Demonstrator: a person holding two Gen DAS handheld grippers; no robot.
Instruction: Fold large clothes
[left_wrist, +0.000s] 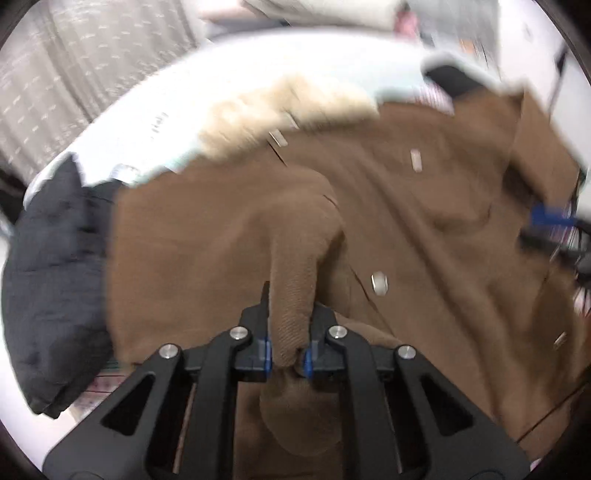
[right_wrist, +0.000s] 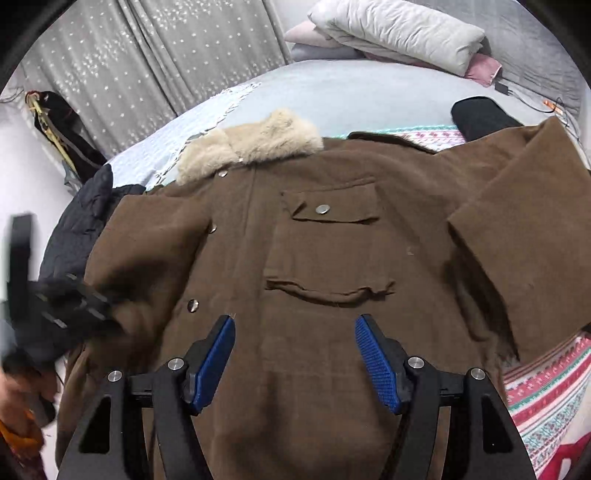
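Brown coat runs collar-far, hem-near; your left gripper pinches its left fold (nearer hand); right gripper spread, empty, above the middle.

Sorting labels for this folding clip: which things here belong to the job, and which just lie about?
Job: brown coat; left gripper, shut on its cloth; right gripper, open.
Lying about: dark jacket; folded quilt; patterned blanket; curtain.
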